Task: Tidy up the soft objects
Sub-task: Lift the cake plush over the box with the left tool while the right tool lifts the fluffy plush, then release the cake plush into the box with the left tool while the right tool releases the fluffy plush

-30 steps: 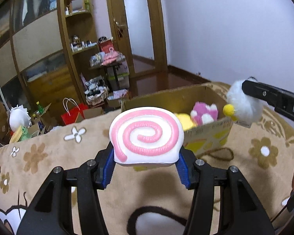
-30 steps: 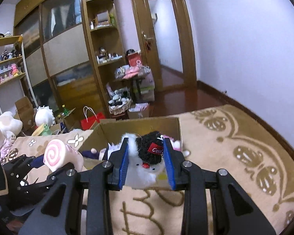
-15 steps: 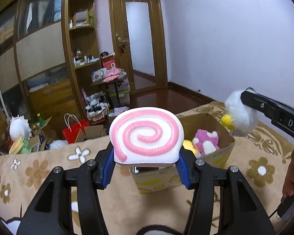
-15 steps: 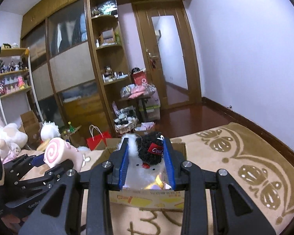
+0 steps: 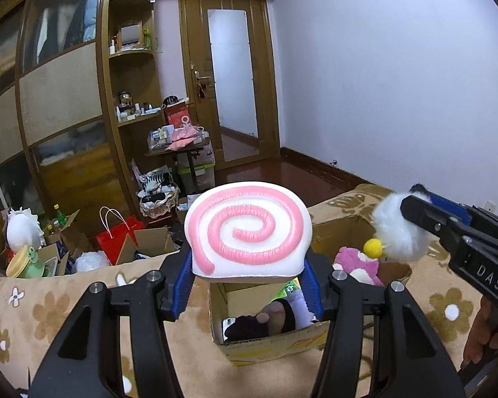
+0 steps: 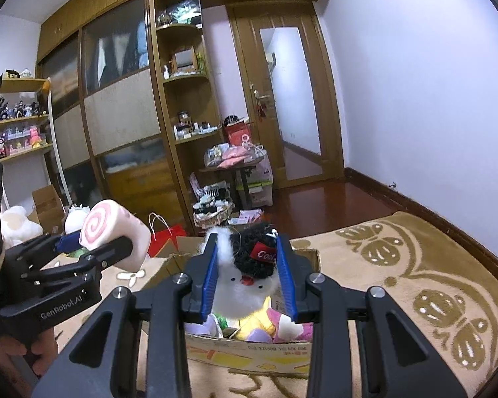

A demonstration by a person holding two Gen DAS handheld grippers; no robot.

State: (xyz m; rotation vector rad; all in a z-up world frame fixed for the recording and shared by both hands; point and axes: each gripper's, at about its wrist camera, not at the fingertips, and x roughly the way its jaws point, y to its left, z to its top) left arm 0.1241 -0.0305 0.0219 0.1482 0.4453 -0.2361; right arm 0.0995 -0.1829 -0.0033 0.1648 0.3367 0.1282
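Both carries hang over the cardboard box [image 5: 272, 343] at 6 o'clock: left gripper [image 5: 247, 287] fingers clamp the swirl-roll plush [image 5: 247, 229], right gripper [image 6: 249, 277] fingers clamp the white penguin plush [image 6: 245, 285], so releasing comes next.

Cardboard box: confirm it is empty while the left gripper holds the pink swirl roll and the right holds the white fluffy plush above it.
Not empty. The cardboard box already holds plush toys, including a pink plush; the left wrist view shows this. The rest stands.
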